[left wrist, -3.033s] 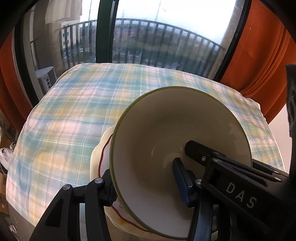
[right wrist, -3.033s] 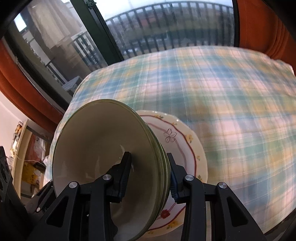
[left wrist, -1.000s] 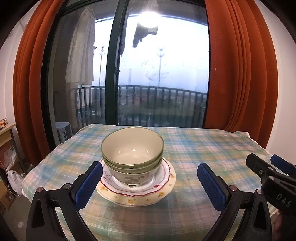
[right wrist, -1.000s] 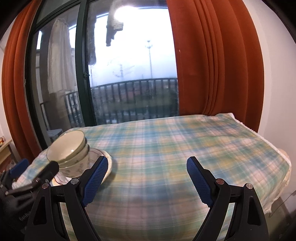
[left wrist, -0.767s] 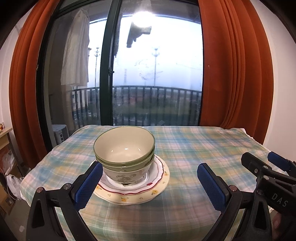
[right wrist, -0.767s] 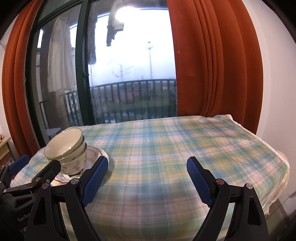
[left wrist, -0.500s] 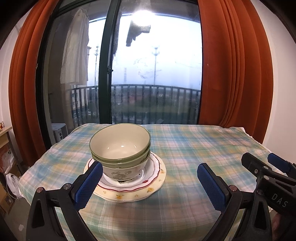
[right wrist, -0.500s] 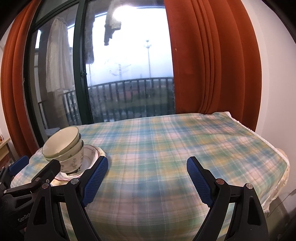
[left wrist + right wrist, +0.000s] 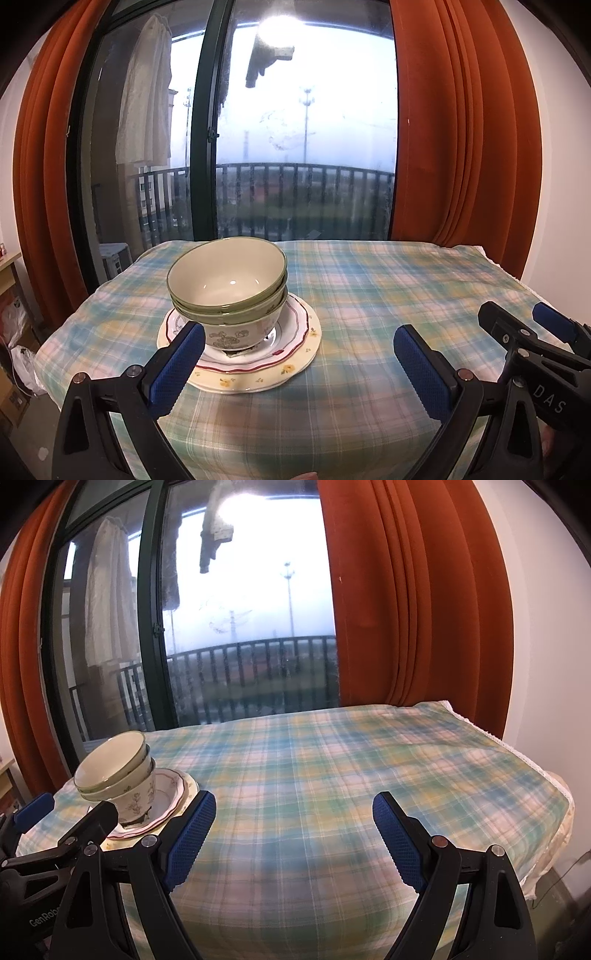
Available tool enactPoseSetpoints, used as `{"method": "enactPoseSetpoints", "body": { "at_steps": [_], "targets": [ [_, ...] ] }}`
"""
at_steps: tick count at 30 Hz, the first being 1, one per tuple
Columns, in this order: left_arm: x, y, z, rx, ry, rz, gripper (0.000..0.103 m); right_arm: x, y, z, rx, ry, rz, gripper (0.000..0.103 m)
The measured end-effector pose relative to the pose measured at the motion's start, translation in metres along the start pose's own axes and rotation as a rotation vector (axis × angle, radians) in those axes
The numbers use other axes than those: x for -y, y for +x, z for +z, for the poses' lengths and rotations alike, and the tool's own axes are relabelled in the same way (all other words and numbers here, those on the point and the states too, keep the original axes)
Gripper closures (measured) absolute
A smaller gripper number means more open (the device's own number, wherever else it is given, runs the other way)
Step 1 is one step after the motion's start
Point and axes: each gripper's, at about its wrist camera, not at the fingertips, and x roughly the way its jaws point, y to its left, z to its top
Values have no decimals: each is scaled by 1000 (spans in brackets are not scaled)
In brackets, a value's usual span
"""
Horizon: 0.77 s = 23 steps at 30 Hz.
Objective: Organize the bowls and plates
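Left gripper [image 9: 297, 363]: I have it spread wide with nothing between the blue pads [image 9: 421, 371]; it hangs off the near edge of the table, facing the stack, not touching it.
Right gripper [image 9: 291, 836]: also spread wide and empty; it points at bare cloth, with the stack well off to its left.
Bowls [image 9: 227, 280]: I count three nested, two green-rimmed ones on top of a floral one, sitting upright in the middle of the plates. The top bowl looks slightly askew in the one below, though the lens may exaggerate it.
Plates [image 9: 295, 345]: two stacked, a red-rimmed one on a larger cream one with small flowers, flat on the cloth at the left half of the table.
Table [image 9: 351, 760]: covered by a plaid cloth; I see no other dishes on it in either view.
Step in hand: I judge the stacking done, since everything sits in one pile and neither tool holds anything.
Next move: probably none beyond keeping both tools clear of the pile. If I wanted to true up the top bowl, I would bring the left tool in low, close on its rim gently and settle it level.
Risk: a careless nudge from the left pad [image 9: 177, 363], which appears closest to the plates, could shift the pile toward the table edge.
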Motion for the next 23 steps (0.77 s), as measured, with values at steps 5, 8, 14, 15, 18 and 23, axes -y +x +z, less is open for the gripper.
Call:
{"method": "enactPoseSetpoints", "body": {
  "at_steps": [5, 8, 14, 15, 18, 23],
  "targets": [
    [0, 0, 0, 1, 1, 1, 0, 0, 0, -2, -3, -2, -2, 14],
    [0, -1, -1, 0, 1, 0, 0, 0, -1, -3, 0, -4, -3, 14],
    [-1, -1, -1, -3, -5, -3, 0, -1, -1, -3, 1, -11, -8, 14],
    [-1, -1, -1, -4, -6, -2, 0, 0, -1, -3, 2, -14, -8, 14],
    [-1, -2, -2, -5, -5, 0, 0, 0, -2, -3, 2, -14, -8, 14],
    [-3, -2, -2, -11, -15, 2, 0, -1, -1, -2, -3, -16, -5, 14]
  ]
}}
